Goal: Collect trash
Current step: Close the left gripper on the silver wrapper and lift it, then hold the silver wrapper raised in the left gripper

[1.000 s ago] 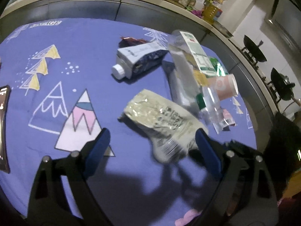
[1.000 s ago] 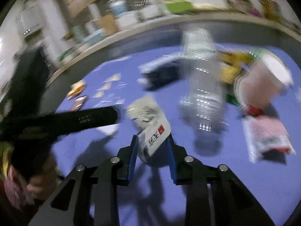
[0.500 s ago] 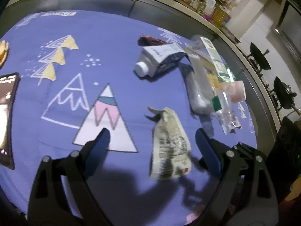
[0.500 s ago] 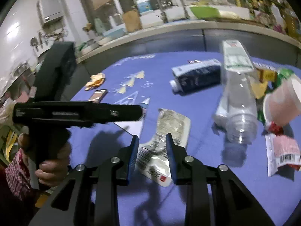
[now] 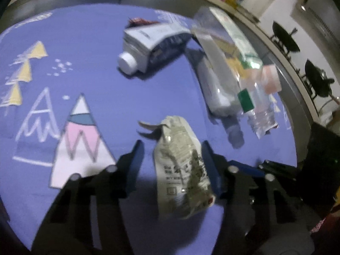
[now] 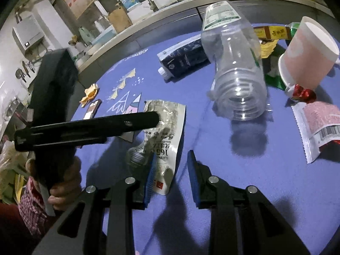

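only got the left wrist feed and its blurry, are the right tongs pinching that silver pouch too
observer: no, the right tongs stand open; the silver pouch only lies against one finger, not pinched
operator: anything left of the mountain print that i cant see
observer: yes, a phone lies flat on the purple cloth there, with an orange scrap just beyond it
operator: and on the far side of the clear bottle
observer: a red and white wrapper with a barcode lies flat on the cloth, close to the pink cup
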### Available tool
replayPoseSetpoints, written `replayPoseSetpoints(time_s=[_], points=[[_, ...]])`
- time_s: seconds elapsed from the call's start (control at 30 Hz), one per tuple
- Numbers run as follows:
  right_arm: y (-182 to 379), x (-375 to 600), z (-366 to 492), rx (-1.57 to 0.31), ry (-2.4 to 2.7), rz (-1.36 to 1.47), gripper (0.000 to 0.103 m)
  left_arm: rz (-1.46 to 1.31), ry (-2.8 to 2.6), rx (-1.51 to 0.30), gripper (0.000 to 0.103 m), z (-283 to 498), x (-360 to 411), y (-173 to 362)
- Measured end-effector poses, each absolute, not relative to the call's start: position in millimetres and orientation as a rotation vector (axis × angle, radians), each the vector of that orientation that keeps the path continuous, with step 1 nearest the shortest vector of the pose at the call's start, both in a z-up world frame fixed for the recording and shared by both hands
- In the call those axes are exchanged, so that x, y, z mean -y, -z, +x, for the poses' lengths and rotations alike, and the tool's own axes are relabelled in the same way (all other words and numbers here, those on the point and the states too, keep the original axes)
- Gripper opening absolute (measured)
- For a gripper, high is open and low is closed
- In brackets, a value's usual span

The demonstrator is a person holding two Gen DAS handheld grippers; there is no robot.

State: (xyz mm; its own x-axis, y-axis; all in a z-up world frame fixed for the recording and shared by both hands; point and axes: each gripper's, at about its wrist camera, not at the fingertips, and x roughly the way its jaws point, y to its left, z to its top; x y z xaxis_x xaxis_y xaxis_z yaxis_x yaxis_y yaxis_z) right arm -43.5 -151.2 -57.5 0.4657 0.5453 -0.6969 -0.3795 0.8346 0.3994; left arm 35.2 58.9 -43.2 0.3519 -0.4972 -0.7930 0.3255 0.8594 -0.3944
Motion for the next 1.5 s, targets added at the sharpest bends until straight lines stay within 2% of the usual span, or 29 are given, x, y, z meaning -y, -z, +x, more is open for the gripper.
replayPoseSetpoints(time_s=[0.03, 0.1, 0.17, 0.37, 0.7, 1.23, 1.33, 1.4, 1.5], points=[[59, 151, -44, -0.933, -0.572, 0.197, 0.027, -0.172, 0.534, -1.076, 0.045, 35, -57, 43], [64, 149, -42, -0.955, -0.565, 0.197, 0.027, -0.172, 0.569, -1.099, 0.033, 36, -53, 46], [67, 150, -40, -0.960, -0.568, 0.211, 0.027, -0.187, 0.579, -1.096, 0.026, 34, -52, 48], [64, 157, -43, -0.936, -0.574, 0.224, 0.027, -0.213, 0.566, -1.018, 0.022, 15, -57, 34], [65, 195, -58, -0.930, -0.573, 0.330, 0.027, -0.221, 0.588, -0.989, 0.022, -1, -51, 24], [63, 171, -56, -0.950, -0.515, 0.195, 0.027, -0.264, 0.606, -1.068, 0.023, -3, -38, 46], [62, 167, -57, -0.943, -0.508, 0.174, 0.027, -0.284, 0.624, -1.076, 0.032, -4, -39, 48], [63, 164, -57, -0.941, -0.507, 0.175, 0.027, -0.331, 0.661, -1.107, 0.045, -2, -42, 54], [62, 163, -56, -0.940, -0.509, 0.181, 0.027, -0.371, 0.692, -1.130, 0.048, -3, -44, 62]])
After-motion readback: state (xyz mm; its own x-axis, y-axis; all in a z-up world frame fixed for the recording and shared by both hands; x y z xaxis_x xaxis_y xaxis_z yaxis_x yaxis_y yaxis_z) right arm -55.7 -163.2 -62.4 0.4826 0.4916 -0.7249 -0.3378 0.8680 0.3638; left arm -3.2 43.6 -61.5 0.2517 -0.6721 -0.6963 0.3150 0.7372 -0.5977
